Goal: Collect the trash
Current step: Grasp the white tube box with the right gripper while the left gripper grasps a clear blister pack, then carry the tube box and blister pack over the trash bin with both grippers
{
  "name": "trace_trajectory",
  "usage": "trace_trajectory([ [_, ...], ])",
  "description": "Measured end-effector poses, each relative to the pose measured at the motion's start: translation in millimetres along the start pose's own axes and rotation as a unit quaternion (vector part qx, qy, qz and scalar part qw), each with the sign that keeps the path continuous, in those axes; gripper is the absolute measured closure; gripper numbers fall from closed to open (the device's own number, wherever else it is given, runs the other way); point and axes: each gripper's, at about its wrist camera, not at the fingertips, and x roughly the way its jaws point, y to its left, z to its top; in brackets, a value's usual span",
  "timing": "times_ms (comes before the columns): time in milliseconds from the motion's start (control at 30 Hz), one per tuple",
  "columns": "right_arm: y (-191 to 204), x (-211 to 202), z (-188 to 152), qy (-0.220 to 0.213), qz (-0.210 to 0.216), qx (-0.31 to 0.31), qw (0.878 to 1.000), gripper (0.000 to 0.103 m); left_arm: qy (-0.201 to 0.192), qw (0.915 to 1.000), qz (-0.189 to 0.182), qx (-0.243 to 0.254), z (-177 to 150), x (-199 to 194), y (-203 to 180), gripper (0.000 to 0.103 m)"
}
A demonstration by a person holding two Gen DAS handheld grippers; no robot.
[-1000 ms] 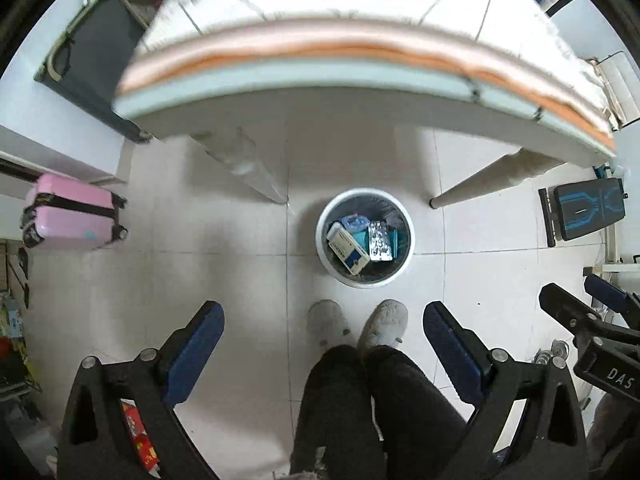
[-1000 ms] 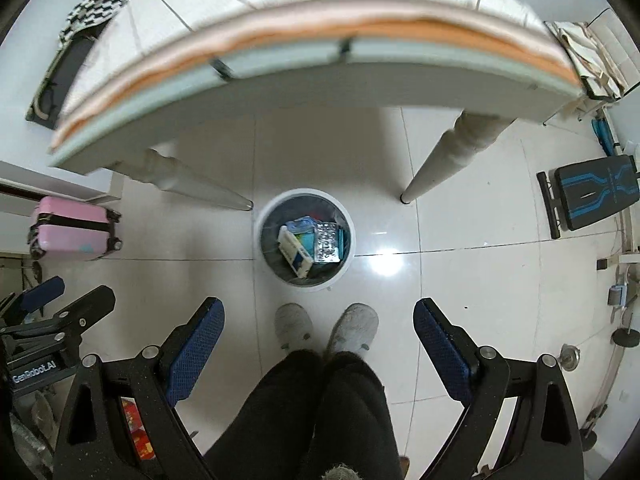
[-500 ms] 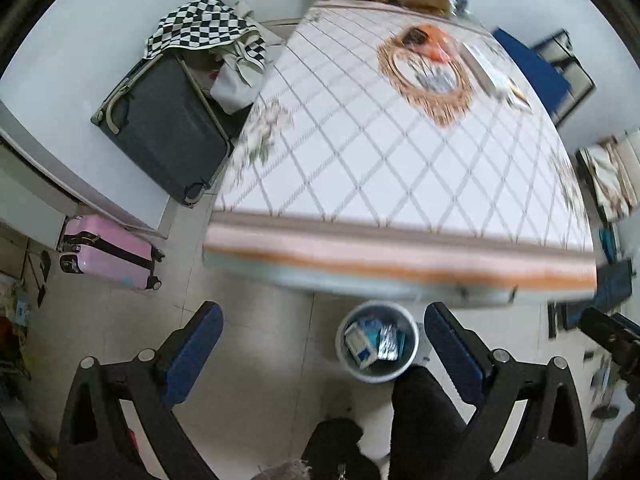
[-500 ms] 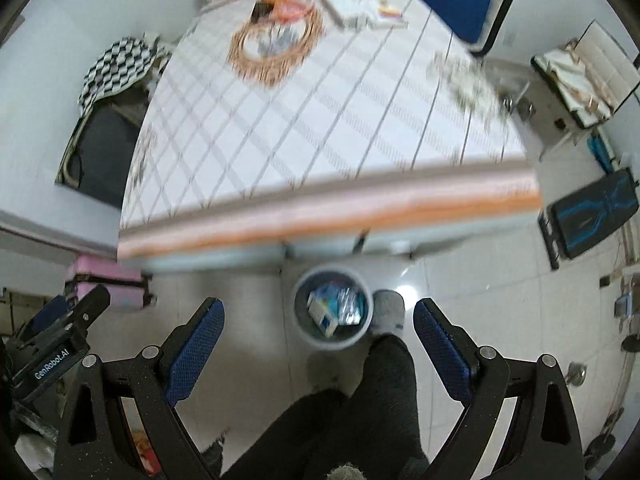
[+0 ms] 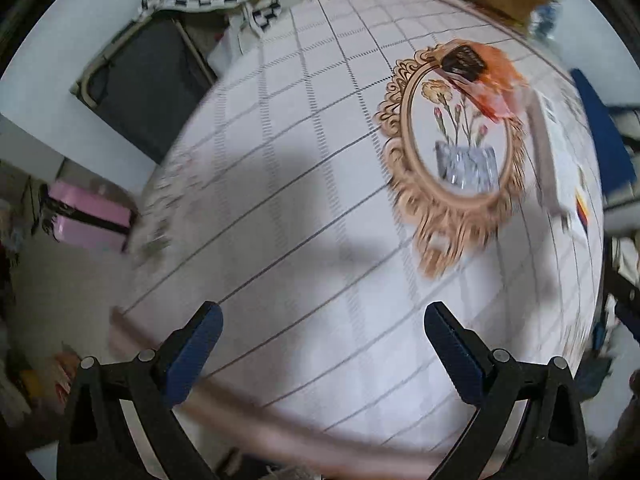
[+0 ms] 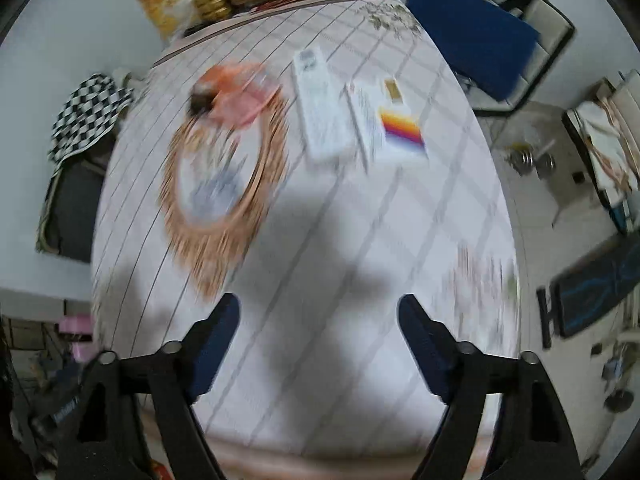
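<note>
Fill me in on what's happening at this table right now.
A person is clearing trash with a handheld gripper in each hand. Both the left gripper and the right gripper are over the patterned tablecloth with nothing between their fingers; the right one's jaws have just been closing somewhat. Left on the table are an orange wrapper, a white box and a box with a rainbow stripe. The pictures are blurred.

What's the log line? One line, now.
left tongs: open, empty | right tongs: open, empty, jaws just closing partway | both above table | orange wrapper, white box lying on it
</note>
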Motion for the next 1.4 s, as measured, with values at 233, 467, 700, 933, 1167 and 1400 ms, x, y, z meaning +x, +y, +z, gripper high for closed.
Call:
trace_trajectory([
  [233,4.3,102.3,143.6,0.043,-0.020,-0.025,0.999,0.022,0.060,0.9962,-0.014,-0.062,73.2,62.9,-47.8,0.001],
  [467,17.1,157.3,191.0,0.070,-0.027,-0.072,0.995,0.054,0.099,0.9902,-0.076,-0.062,97.0,91.7,-91.8,0.001],
  [700,8.7,164.7,208.1,0.090,-0.001,-0.067,0.994,0.053,0.117,0.9923,-0.038,-0.018,103.2,112.5,-121.1,0.001],
  [933,14.1,162.9,198.8,0.087,-0.009,-0.074,0.993,0.053,0.063,0.9976,-0.010,0.028,93.7,95.4,-123.2,0.040],
  [1167,16.7,151.3,180.9,0.076,-0.013,-0.077,0.994,0.054,0.014,0.9982,0.019,0.056,90.1,65.4,-108.4,0.045],
  [1400,23.6,116.9,145.9,0.054,0.013,-0.081,0.995,0.054,-0.042,0.9965,0.033,0.063,80.3,15.4,-80.5,0.045],
])
